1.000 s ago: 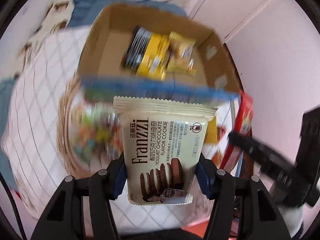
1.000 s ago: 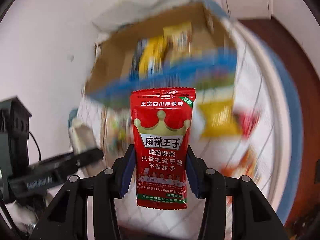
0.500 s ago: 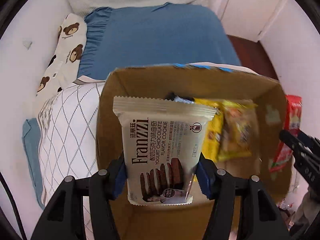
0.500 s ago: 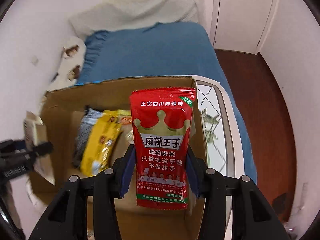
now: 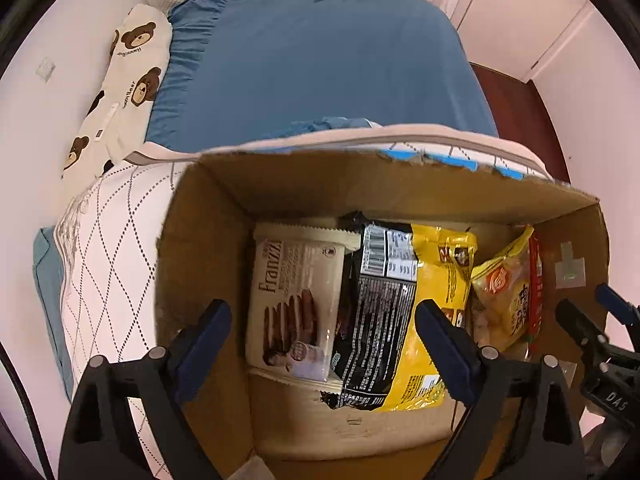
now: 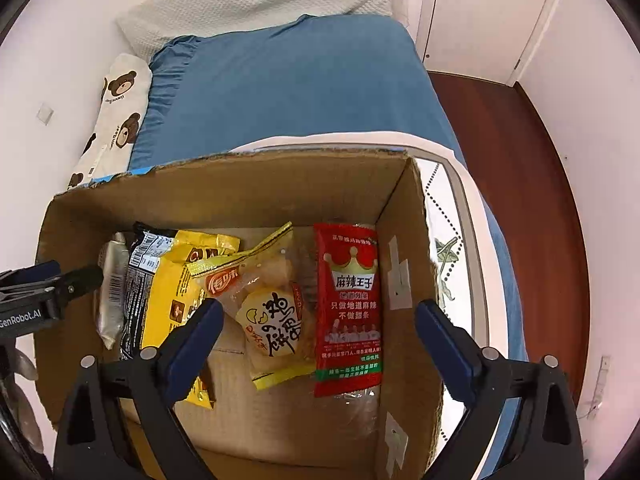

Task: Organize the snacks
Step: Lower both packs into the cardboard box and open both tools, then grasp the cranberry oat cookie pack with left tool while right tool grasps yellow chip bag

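Note:
An open cardboard box (image 5: 208, 248) (image 6: 404, 216) holds the snacks. In the left wrist view the cream Franzzi cookie pack (image 5: 296, 300) lies at the box's left, beside a black-and-yellow bag (image 5: 400, 312) and a small yellow snack pack (image 5: 504, 292). In the right wrist view the red spicy-strip pack (image 6: 350, 308) lies at the box's right, next to the small yellow pack (image 6: 272, 320) and the black-and-yellow bag (image 6: 160, 280). My left gripper (image 5: 322, 344) is open and empty above the box. My right gripper (image 6: 318, 340) is open and empty above the box.
The box stands on a white quilted cover (image 5: 112, 248) on a bed with a blue sheet (image 5: 320, 72) and a bear-print pillow (image 5: 124, 80). Walls are close on the left, a white door (image 6: 480, 12) and dark wood floor (image 6: 532, 184) on the right.
Both grippers opened. The Franzzi pack dropped into the box's left side and the red pack into its right side. Both cameras hold above the box.

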`<action>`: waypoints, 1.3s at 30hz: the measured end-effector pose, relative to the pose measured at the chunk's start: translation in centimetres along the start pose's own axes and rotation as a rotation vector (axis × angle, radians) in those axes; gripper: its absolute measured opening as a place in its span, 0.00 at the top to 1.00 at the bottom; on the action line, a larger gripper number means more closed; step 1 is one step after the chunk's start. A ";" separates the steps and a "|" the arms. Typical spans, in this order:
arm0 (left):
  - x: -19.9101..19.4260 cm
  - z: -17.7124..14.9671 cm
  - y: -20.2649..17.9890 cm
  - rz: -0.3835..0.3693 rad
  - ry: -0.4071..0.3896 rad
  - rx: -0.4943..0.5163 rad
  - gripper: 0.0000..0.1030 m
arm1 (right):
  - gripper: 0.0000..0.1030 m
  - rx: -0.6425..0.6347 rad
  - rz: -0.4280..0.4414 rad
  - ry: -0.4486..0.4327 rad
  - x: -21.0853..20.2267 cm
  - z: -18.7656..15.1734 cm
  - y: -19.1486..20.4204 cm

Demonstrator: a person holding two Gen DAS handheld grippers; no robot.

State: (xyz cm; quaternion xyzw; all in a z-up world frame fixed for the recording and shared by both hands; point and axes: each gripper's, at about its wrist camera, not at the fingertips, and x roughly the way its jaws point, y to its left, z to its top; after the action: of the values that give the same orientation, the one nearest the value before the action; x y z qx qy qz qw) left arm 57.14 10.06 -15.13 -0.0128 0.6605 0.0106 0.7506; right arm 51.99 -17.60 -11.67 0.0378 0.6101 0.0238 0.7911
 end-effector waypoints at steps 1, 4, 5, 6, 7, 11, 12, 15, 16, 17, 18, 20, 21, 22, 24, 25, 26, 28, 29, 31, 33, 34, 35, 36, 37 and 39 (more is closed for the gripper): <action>0.0 -0.2 -0.1 -0.002 0.000 -0.004 0.09 | 0.04 0.005 0.003 -0.002 0.0 -0.1 0.0; -0.1 -1.1 0.0 -0.010 -0.004 -0.017 0.09 | 0.04 0.009 0.004 -0.013 -0.7 -0.9 -0.2; -0.2 -1.6 0.0 -0.010 -0.014 -0.022 0.09 | 0.04 0.006 0.006 -0.017 -1.1 -1.2 -0.1; -0.4 -2.0 0.1 -0.010 -0.024 -0.027 0.09 | 0.04 0.003 0.010 -0.020 -1.5 -1.8 -0.1; -0.6 -2.6 0.1 -0.009 -0.036 -0.030 0.09 | 0.04 0.006 0.017 -0.026 -2.0 -2.4 0.0; -2.0 -5.0 -0.2 0.007 -0.105 -0.027 0.09 | 0.04 -0.011 0.020 -0.053 -3.6 -4.6 0.7; -2.6 -5.7 -0.3 0.009 -0.125 -0.027 0.09 | 0.04 -0.013 0.018 -0.062 -4.1 -5.2 0.7; -4.0 -7.4 -0.4 -0.001 -0.181 -0.033 0.09 | 0.04 -0.022 0.022 -0.092 -5.9 -7.2 0.9; -4.6 -8.0 -0.6 -0.004 -0.201 -0.033 0.09 | 0.04 -0.026 0.024 -0.100 -6.4 -7.9 1.0; -5.2 -8.5 -0.7 -0.006 -0.216 -0.030 0.09 | 0.04 -0.028 0.027 -0.111 -6.9 -8.5 1.1; -5.7 -9.0 -0.7 -0.005 -0.237 -0.024 0.09 | 0.04 -0.030 0.026 -0.121 -7.3 -9.1 1.2; -6.9 -10.3 -1.2 0.007 -0.276 -0.009 0.09 | 0.04 -0.039 0.023 -0.140 -8.4 -10.2 1.3; -7.4 -10.9 -1.4 0.007 -0.291 -0.005 0.09 | 0.04 -0.041 0.026 -0.151 -9.0 -10.9 1.2; -8.1 -11.7 -1.6 0.004 -0.309 -0.002 0.09 | 0.04 -0.042 0.028 -0.159 -9.3 -11.3 1.3; -9.2 -12.8 -1.8 -0.008 -0.333 0.002 0.09 | 0.04 -0.048 0.030 -0.178 -10.6 -12.4 1.3; -9.8 -13.5 -2.0 -0.014 -0.346 0.003 0.09 | 0.04 -0.049 0.033 -0.192 -11.3 -13.0 1.2; -10.3 -14.0 -2.1 -0.021 -0.355 0.005 0.09 | 0.04 -0.050 0.035 -0.199 -11.9 -13.4 1.2; -11.5 -15.3 -2.4 -0.029 -0.380 0.009 0.09 | 0.04 -0.052 0.046 -0.220 -13.2 -14.6 1.2; -12.0 -15.8 -2.4 -0.032 -0.391 0.008 0.09 | 0.04 -0.051 0.051 -0.230 -13.9 -15.1 1.1; -13.0 -17.0 -2.6 -0.039 -0.411 0.013 0.09 | 0.04 -0.053 0.053 -0.248 -15.1 -16.0 1.1; -14.0 -18.2 -2.8 -0.042 -0.428 0.020 0.09 | 0.04 -0.051 0.065 -0.266 -16.5 -16.9 1.0; -14.5 -18.7 -2.9 -0.040 -0.437 0.024 0.09 | 0.04 -0.053 0.067 -0.275 -17.1 -17.3 1.0; -15.0 -19.2 -3.0 -0.039 -0.448 0.024 0.09 | 0.04 -0.054 0.069 -0.287 -17.8 -17.7 1.0; -15.5 -19.8 -3.1 -0.042 -0.456 0.025 0.09 | 0.04 -0.056 0.067 -0.302 -18.6 -18.3 1.1; -16.0 -20.4 -3.2 -0.046 -0.466 0.028 0.09 | 0.04 -0.057 0.067 -0.310 -19.0 -18.6 1.1; -16.9 -21.3 -3.4 -0.047 -0.480 0.030 0.09 | 0.04 -0.053 0.077 -0.327 -20.2 -19.5 1.1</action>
State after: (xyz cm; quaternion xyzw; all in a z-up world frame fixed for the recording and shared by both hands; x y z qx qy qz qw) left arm 33.99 5.96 -1.04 -0.0142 0.4627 -0.0142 0.8863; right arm 28.04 -17.55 2.94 0.0438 0.4703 0.0638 0.8791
